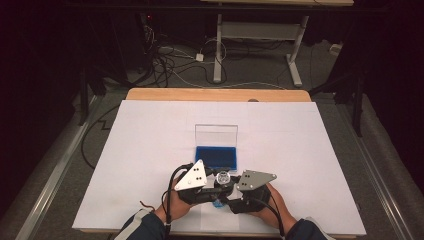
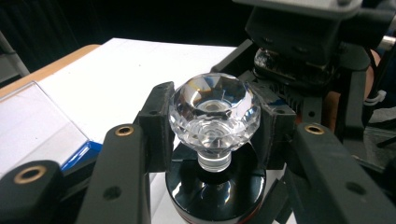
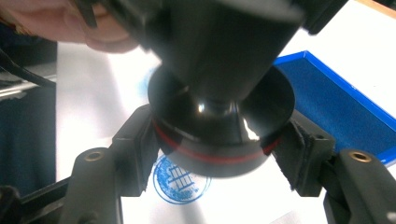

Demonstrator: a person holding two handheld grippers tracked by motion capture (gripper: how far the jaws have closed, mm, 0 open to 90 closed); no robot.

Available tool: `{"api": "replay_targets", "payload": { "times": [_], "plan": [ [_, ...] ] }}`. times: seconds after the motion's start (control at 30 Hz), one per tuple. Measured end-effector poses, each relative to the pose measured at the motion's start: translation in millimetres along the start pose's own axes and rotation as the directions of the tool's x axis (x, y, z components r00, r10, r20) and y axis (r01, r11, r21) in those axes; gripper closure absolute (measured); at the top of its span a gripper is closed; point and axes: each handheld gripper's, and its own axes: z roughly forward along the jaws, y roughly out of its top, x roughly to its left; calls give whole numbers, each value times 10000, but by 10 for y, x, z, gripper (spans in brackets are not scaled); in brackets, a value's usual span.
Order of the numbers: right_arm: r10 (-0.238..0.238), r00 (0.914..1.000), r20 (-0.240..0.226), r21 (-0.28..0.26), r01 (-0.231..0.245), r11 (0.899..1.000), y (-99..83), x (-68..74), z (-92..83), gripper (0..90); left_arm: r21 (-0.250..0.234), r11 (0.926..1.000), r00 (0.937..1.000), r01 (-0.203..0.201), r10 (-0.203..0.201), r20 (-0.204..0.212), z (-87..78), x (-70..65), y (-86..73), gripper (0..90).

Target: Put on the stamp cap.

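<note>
Two grippers meet on one stamp [image 2: 215, 140]; our left gripper [image 2: 212, 116] pinches its faceted crystal knob [image 2: 215, 109] from both sides, while our right gripper [image 3: 215, 149] grips the black base [image 3: 219, 135] lower down; the stamp's long axis stands upright between them, base hanging just above the round blue print [image 3: 180, 182] on the white paper [image 3: 93, 107]; the blue ink pad [image 3: 336, 107] lies beyond the right gripper, off to one side; we judge a straight lift comes next

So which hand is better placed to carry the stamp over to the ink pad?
Left. The left tool is shut on the stamp's crystal knob, so it can probably lift it straight to the ink pad. The right tool merely flanks the black base.
</note>
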Motion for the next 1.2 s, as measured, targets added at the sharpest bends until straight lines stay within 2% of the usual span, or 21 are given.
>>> {"api": "replay_targets", "payload": {
  "times": [0.3, 0.4, 0.5, 0.67, 0.9, 0.97, 1.13, 1.2],
  "plan": [
    [62, 9999, -87, -88, -63, 9999, 4, 12, 4, 372, 11, 10000, 10000, -26, 26, 2, 4, -2, -2, 539],
    [42, 10000, -62, -63, -43, 10000, 0, 5, 3, 348, -4, 10000, 10000, -28, 28, -5, -1, 1, 1, 540],
    [68, 9999, 92, 68, -69, 10000, -4, -8, 6, 283, -81, 10000, 10000, -16, 15, -68, -28, 14, 10, 539],
    [-11, 9996, 295, 123, 7, 9999, -20, -38, -30, 249, -157, 9999, 9997, -64, 60, -226, -93, 40, 30, 539],
    [55, 9988, 496, -10, -54, 10000, -30, -68, -101, 230, -124, 9998, 9993, -137, 133, -346, -124, 52, 36, 539],
    [61, 9991, 430, -23, -60, 10000, -34, -75, -115, 226, -99, 9998, 9991, -173, 169, -387, -127, 53, 38, 539],
    [-219, 9976, 657, -22, 221, 9998, -40, -79, -144, 226, -107, 9998, 9987, -195, 190, -480, -154, 64, 41, 539],
    [-152, 9970, 757, -114, 161, 9998, -46, -96, -168, 226, -96, 9997, 9984, -226, 221, -528, -169, 70, 42, 539]
  ]
}}
